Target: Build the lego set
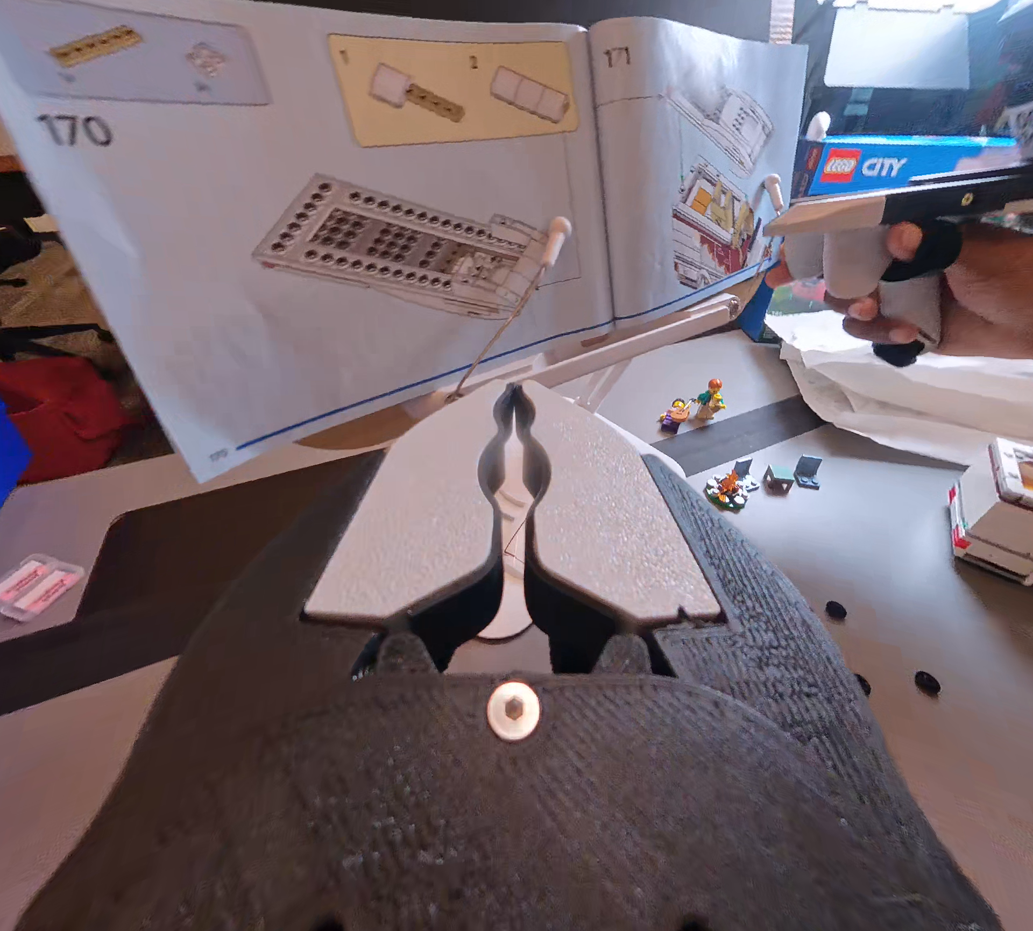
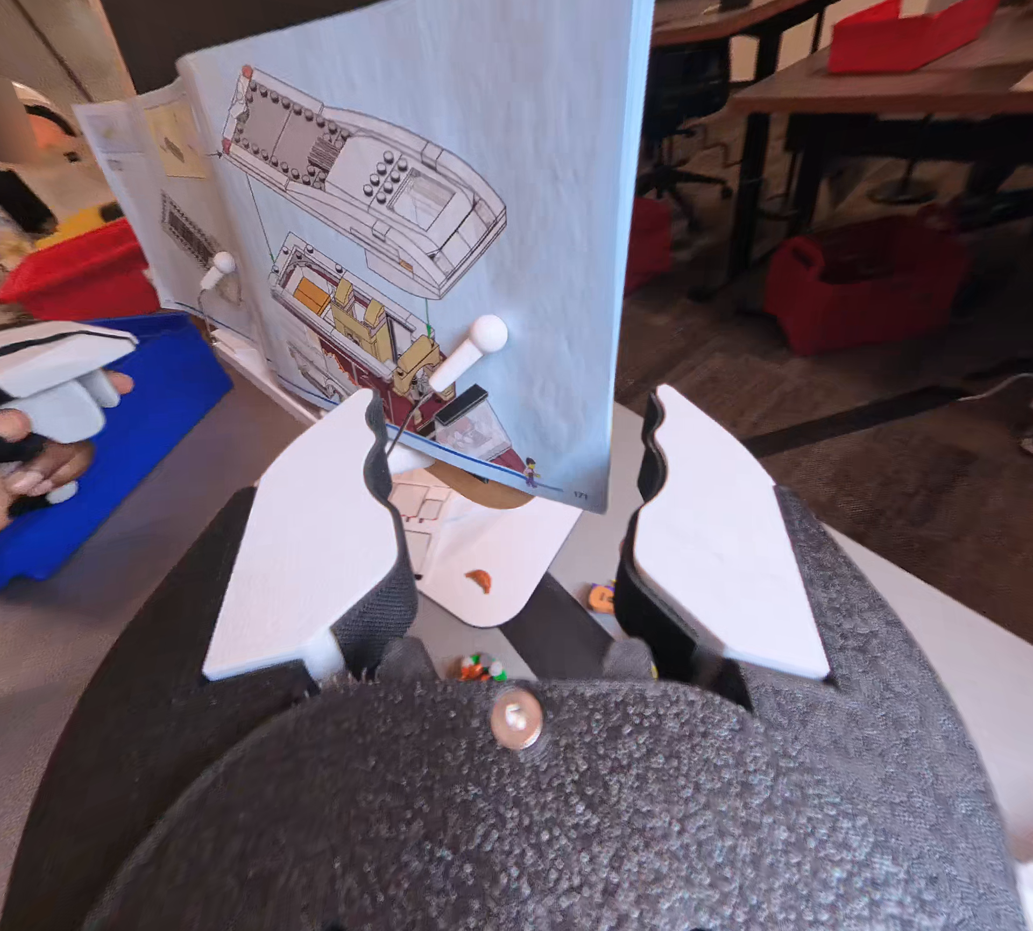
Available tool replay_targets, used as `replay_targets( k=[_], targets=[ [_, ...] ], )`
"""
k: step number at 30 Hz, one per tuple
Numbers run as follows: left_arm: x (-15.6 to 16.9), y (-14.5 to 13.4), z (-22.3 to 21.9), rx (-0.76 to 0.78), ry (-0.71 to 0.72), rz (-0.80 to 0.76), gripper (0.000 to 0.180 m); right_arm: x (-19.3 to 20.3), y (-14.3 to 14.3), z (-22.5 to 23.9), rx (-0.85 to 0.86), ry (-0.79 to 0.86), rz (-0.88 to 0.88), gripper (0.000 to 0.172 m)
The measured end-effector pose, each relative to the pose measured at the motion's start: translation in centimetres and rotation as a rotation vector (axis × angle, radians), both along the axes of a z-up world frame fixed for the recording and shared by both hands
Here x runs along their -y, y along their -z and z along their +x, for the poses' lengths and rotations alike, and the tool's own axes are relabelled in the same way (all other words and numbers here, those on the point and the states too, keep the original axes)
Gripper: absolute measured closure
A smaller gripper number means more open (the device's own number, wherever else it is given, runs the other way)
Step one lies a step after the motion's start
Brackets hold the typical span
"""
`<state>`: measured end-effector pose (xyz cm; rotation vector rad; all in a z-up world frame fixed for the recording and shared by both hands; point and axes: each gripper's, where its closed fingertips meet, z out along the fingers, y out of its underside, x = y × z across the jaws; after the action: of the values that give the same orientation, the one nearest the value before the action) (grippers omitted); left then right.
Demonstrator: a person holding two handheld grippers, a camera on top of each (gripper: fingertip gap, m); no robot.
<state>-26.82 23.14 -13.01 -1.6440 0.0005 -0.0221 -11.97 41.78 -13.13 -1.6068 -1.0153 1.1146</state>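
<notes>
Grey tabletop with a dark strip carries everything, an office of brown desks and red bins behind it. Left gripper has its pads pressed together on nothing, its tips just below the bottom edge of an open instruction booklet propped on a white book stand. A wire page-holder with a white tip presses the left page straight ahead of the tips. To the right of them stand two small minifigures, and nearer, a toy campfire and small chairs.

Right gripper stands wide open, the booklet's right page upright between its fingers without either pad pressing on it. Another white-tipped holder rests on that page just beyond the left finger. Below, between the fingers, a small orange piece lies on the stand's white base. Far left sits a blue bin.
</notes>
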Motion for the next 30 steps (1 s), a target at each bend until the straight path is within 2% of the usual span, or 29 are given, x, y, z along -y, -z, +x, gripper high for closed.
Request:
replay_targets(
  k=[2, 4, 8, 12, 15, 17, 20, 23, 26, 30],
  targets=[
    [0.2, 0.4, -0.9, 0.023, -0.017, 0.002, 0.180, 0.9, 0.5, -0.9, -0.005, -0.059, -0.033, 0.091],
    [0.5, 0.4, -1.6, 0.041, -0.038, 0.023, 0.180, 1.2, 1.0, -1.3, 0.011, -0.056, -0.007, 0.107],
    [0.7, -0.4, -2.5, 0.061, -0.064, 0.062, 0.180, 1.6, 0.9, -1.1, -0.010, -0.021, -0.004, 0.109],
    [0.8, -0.8, -2.8, 0.039, -0.083, 0.073, 0.180, 1.9, 1.0, -0.9, 0.016, 0.003, -0.011, 0.108],
    [1.3, -2.0, -3.4, 0.024, -0.120, 0.107, 0.180, 1.8, 1.0, 0.8, 0.072, 0.078, -0.039, 0.090],
    [1.7, -3.4, -4.2, 0.003, -0.156, 0.149, 0.180, 2.2, 0.0, 2.9, 0.085, 0.161, 0.034, 0.088],
    [1.9, -5.7, -5.9, -0.038, -0.223, 0.208, 0.180, 6.5, -2.7, 5.9, 0.014, 0.178, 0.122, 0.089],
    [1.1, -7.2, -7.6, -0.072, -0.272, 0.213, 0.180, 13.1, -4.6, 8.7, -0.160, 0.102, 0.072, 0.093],
    [0.3, -7.9, -9.4, -0.117, -0.349, 0.211, 0.180, 18.5, -3.6, 11.6, -0.164, 0.089, 0.153, 0.096],
    [-1.0, -8.4, -9.8, -0.156, -0.376, 0.200, 0.180, 23.6, -0.5, 14.6, -0.096, 0.132, 0.337, 0.101]
  ],
)
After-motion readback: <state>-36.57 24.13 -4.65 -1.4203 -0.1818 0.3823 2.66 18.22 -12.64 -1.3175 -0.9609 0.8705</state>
